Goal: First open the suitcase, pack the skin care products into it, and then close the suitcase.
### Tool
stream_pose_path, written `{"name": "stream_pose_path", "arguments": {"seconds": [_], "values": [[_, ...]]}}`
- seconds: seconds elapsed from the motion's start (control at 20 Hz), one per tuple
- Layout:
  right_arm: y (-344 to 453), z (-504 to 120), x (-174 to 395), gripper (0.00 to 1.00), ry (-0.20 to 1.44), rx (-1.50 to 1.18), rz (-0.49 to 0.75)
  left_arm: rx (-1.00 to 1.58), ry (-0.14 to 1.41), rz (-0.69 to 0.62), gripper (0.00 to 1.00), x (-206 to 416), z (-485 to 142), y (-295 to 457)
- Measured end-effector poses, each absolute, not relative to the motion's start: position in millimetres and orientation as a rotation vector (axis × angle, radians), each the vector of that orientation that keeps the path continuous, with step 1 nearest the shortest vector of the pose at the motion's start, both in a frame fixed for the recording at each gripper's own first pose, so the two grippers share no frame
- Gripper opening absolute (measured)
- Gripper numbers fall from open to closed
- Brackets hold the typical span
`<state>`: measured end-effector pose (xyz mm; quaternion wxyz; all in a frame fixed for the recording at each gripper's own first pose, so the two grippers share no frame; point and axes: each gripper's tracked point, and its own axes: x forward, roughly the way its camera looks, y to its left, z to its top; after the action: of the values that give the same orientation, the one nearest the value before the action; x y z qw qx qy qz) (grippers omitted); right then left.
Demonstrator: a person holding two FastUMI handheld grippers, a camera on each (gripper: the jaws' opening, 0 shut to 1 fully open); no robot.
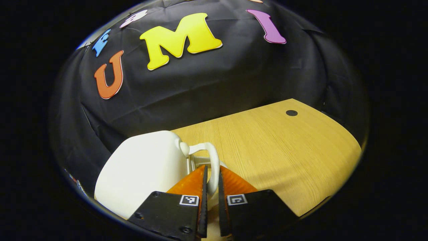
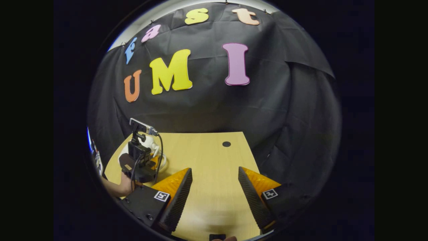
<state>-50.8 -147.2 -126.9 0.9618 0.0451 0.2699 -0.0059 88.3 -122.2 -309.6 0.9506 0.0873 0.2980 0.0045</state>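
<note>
A small white suitcase [image 1: 143, 167] lies at the table's left edge, lid down. Its thin white handle [image 1: 214, 157] loops out to the right. My left gripper [image 1: 212, 169] is shut on that handle, both fingers pressing its sides. In the right gripper view the same suitcase [image 2: 147, 142] peeks out behind the left gripper [image 2: 155, 161], far left on the table, with a hand [image 2: 122, 187] holding that tool. My right gripper [image 2: 215, 172] hangs open above the bare tabletop, nothing between its fingers.
The light wooden table [image 1: 284, 150] has a dark round hole [image 1: 291, 112] near its far right corner, which the right gripper view shows as the hole [image 2: 226, 144]. Black cloth wall stands close behind and around the table [image 2: 207, 150].
</note>
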Motion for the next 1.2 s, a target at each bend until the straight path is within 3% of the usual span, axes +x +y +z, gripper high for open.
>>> {"name": "stream_pose_path", "arguments": {"seconds": [0.05,0.2,0.25,0.35,0.6,0.65,0.85,0.95,1.1,1.15,1.2], "values": [[-141.5,-126.7,-49.0,0.77,0.546,0.093,0.002,0.135,0.632,-0.005,0.39,79.8,-309.9,-129.1],[-125.9,-125.8,-41.8,0.81,0.533,0.089,0.035,0.025,0.593,-0.023,0.66,70.4,-279.1,-137.3],[-119.5,-123.1,-38.2,0.81,0.525,0.091,0.044,-0.002,0.572,-0.026,0.86,65.5,-262.1,-136.7],[-104.9,-112.4,-29.0,0.82,0.494,0.093,0.063,-0.039,0.523,-0.043,0.98,63.9,-224.1,-124.4],[-57.6,-64.4,-0.9,0.81,0.365,0.081,0.106,-0.092,0.363,-0.016,0.99,48.8,-112.8,-91.3],[-48.4,-49.9,4.6,0.77,0.328,0.077,0.106,-0.085,0.323,-0.009,0.99,45.2,-91.7,-82.5],[-15.3,3.7,14.7,0.81,0.178,0.063,0.100,-0.101,0.174,0.014,0.99,39.3,-19.9,-51.0],[1.3,19.1,12.7,0.77,0.130,0.052,0.114,-0.117,0.121,0.018,0.99,33.7,7.1,-38.3],[15.4,31.2,8.4,0.82,0.092,0.044,0.102,-0.119,0.068,0.033,0.99,22.7,31.4,-22.6],[16.1,36.8,6.7,0.77,0.073,0.042,0.084,-0.112,0.060,0.042,0.99,19.4,35.0,-16.8],[17.3,43.2,5.1,0.82,0.054,0.045,0.064,-0.110,0.054,0.053,0.94,16.8,36.4,-15.1]]}}
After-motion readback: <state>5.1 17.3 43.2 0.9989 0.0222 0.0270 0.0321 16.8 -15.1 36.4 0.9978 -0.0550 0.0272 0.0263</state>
